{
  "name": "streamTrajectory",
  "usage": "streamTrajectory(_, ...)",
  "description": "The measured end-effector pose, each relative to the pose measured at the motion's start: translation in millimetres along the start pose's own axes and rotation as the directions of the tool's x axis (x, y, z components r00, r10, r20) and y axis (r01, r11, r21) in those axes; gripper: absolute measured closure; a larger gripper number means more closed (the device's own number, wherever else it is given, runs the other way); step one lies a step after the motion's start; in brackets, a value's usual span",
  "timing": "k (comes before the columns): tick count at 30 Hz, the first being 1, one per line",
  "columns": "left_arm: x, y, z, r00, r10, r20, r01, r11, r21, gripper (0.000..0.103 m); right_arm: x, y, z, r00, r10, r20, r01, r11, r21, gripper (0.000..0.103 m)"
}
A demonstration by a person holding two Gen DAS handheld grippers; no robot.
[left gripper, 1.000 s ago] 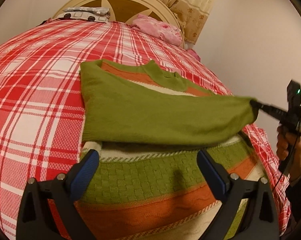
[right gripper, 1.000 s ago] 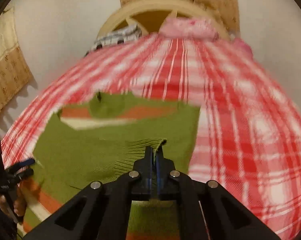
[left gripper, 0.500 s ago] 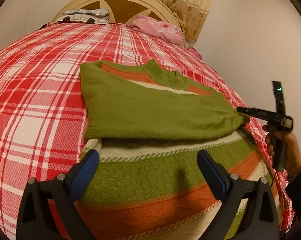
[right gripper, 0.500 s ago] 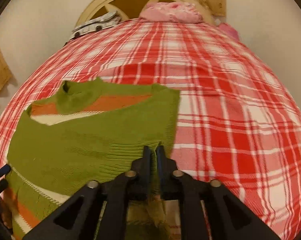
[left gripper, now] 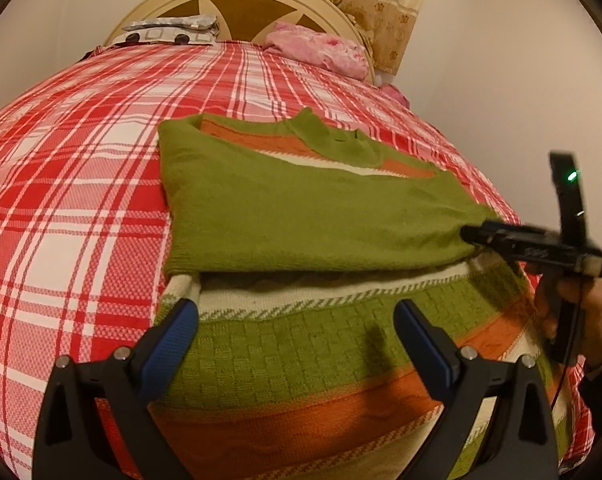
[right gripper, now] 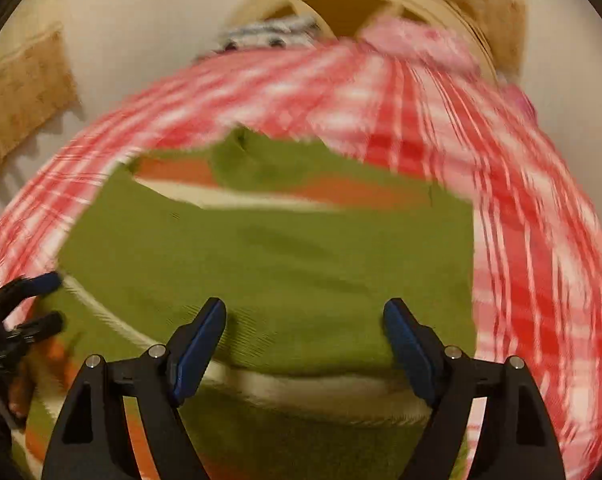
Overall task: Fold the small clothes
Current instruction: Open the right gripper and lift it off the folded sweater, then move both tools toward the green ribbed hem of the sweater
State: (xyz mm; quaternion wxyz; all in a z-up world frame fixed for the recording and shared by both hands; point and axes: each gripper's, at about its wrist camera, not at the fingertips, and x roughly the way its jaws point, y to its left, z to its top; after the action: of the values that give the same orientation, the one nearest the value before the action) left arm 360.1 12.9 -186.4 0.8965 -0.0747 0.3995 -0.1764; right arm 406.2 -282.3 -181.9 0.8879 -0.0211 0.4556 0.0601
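Green knitted sweater (left gripper: 301, 216) with orange and cream stripes lies flat on a bed, its collar toward the headboard; one plain green sleeve (left gripper: 313, 224) is folded across the chest from side to side, its cuff end (right gripper: 293, 336) resting near the sweater's right edge; below the sleeve, the striped lower body of the sweater shows, with a woven check band, then orange, then cream; the right gripper (right gripper: 303, 320) hangs just above the cuff, its blue-padded jaws spread wide, having just been opening, with nothing pinched between them; in the left wrist view the same gripper shows from the side at the sleeve's end, a hand (left gripper: 577, 304) wrapped round its handle; the left gripper (left gripper: 297, 332) hovers over the sweater's lower half, jaws spread apart, touching nothing; under the sweater is a red and white plaid bedspread (left gripper: 81, 200); at the far end, a pink bundle of cloth (left gripper: 317, 46) and a grey patterned pillow (left gripper: 169, 28) sit against a rounded cream headboard (left gripper: 237, 0); a beige curtain (left gripper: 381, 4) hangs behind; the right wrist view is blurred.
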Motion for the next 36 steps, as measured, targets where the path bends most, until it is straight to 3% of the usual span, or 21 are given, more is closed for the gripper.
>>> streamTrajectory(3,1,-1,0,1.000,0.002,-0.004,-0.001,1.000,0.004,0.003,2,-21,-13,1.000,0.027,0.008,-0.028,0.997,0.067,0.030)
streamTrajectory(10,6,0,1,1.000,-0.008,-0.022,0.008,1.000,-0.004,0.003,4,-26,-16,1.000,0.008,0.005,-0.008,0.999,0.048,0.032)
streamTrajectory(16,-13,-21,-6,0.995,0.101,0.018,-0.102,0.991,0.089,0.003,-25,-16,-26,1.000,0.003,0.013,-0.004,0.996,0.088,0.031)
streamTrajectory(22,-49,-37,-29,0.995,0.092,0.047,-0.098,0.988,0.123,0.003,-80,-20,-62,0.997,0.010,0.071,-0.017,0.995,0.099,0.030)
streamTrajectory(26,-72,-48,-41,0.985,0.150,0.090,-0.161,0.977,0.140,0.003,-99,-24,-83,0.997,0.011,0.082,-0.020,0.993,0.118,0.030)
streamTrajectory(28,-83,-48,-46,0.984,0.148,0.099,-0.160,0.979,0.129,0.003,-107,-22,-96,0.996,0.012,0.089,-0.023,0.992,0.123,0.030)
streamTrajectory(36,-115,-40,-87,0.976,0.204,0.069,-0.210,0.975,0.080,0.003,-134,-7,-148,0.994,0.043,0.099,-0.055,0.991,0.123,0.030)
